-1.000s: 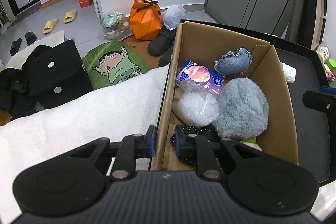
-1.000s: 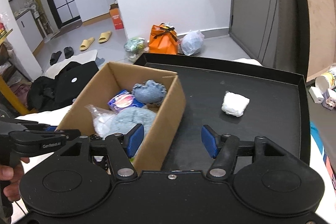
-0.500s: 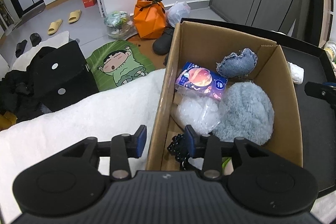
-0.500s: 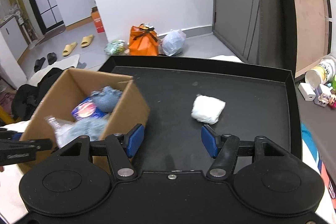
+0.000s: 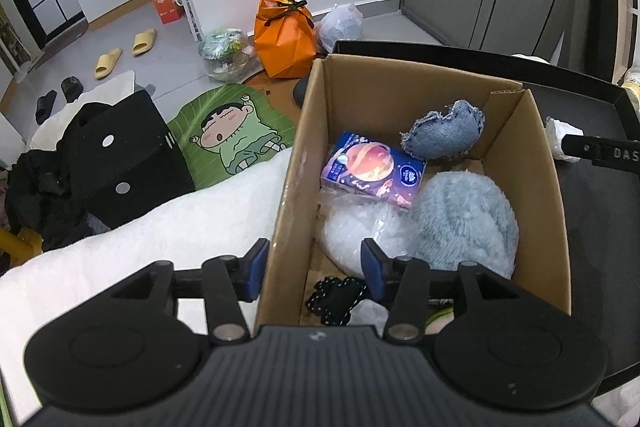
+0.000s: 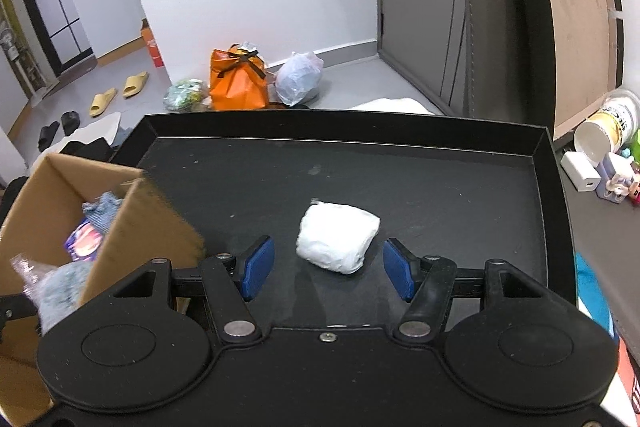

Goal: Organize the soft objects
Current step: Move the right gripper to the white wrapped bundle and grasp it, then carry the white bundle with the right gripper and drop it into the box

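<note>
The left claw (image 5: pixel 314 269) sits astride the near left wall of the cardboard box (image 5: pixel 532 163), one finger outside and one inside, and its jaws are opening with only that wall between them, the pads clear of it. Inside the box lie a fluffy blue bundle (image 5: pixel 464 223), a scrap of denim (image 5: pixel 444 133), a printed carton (image 5: pixel 372 169), a clear plastic bag (image 5: pixel 364 231) and a black cord (image 5: pixel 338 297) just below the inner finger. The right claw (image 6: pixel 328 269) is spread wide and holds nothing. A white wrapped bundle (image 6: pixel 338 237) lies on the black tray (image 6: pixel 440 187) just ahead of and between its blue pads (image 6: pixel 258 267), not touching either. The box stands at the tray's left edge.
</note>
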A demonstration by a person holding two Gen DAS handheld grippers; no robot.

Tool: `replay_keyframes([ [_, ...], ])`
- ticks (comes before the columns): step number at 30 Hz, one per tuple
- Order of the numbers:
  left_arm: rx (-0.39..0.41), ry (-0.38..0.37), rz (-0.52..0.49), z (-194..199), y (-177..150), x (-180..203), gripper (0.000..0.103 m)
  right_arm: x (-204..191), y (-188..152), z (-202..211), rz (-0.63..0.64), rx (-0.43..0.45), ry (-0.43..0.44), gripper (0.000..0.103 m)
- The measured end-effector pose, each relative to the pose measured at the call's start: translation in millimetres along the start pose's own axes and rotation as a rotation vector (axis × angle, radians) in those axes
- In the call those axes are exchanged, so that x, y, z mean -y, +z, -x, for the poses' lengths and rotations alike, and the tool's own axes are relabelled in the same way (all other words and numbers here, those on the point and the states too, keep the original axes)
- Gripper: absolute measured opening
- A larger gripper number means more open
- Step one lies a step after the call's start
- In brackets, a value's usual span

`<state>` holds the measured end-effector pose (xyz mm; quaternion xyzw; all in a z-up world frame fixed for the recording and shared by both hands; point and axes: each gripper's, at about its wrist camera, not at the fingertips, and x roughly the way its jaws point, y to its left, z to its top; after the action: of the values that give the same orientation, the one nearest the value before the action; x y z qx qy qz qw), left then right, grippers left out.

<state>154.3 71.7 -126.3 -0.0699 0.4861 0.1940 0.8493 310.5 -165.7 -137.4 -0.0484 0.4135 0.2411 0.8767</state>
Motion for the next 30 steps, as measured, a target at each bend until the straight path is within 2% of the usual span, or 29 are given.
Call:
replay_keyframes([
  [8, -0.011, 0.002, 0.001, -3, 2, 1, 0.051, 3, 0, -17, 0.002, 0.003, 0.005, 0.059],
  [11, -0.012, 0.0, -0.001, -3, 3, 1, 0.052, 4, -1, -20, 0.017, -0.003, -0.008, 0.048],
  [12, -0.011, -0.001, -0.004, -3, 3, 1, 0.052, 6, -1, -19, 0.009, -0.001, -0.003, 0.048],
  [23, -0.002, -0.021, 0.014, -4, 0, -3, 0.052, -5, -5, 15, 0.044, 0.009, 0.003, 0.047],
  [30, 0.005, -0.046, 0.021, -1, -3, -7, 0.052, -19, -1, 43, 0.046, 0.049, 0.017, 0.047],
])
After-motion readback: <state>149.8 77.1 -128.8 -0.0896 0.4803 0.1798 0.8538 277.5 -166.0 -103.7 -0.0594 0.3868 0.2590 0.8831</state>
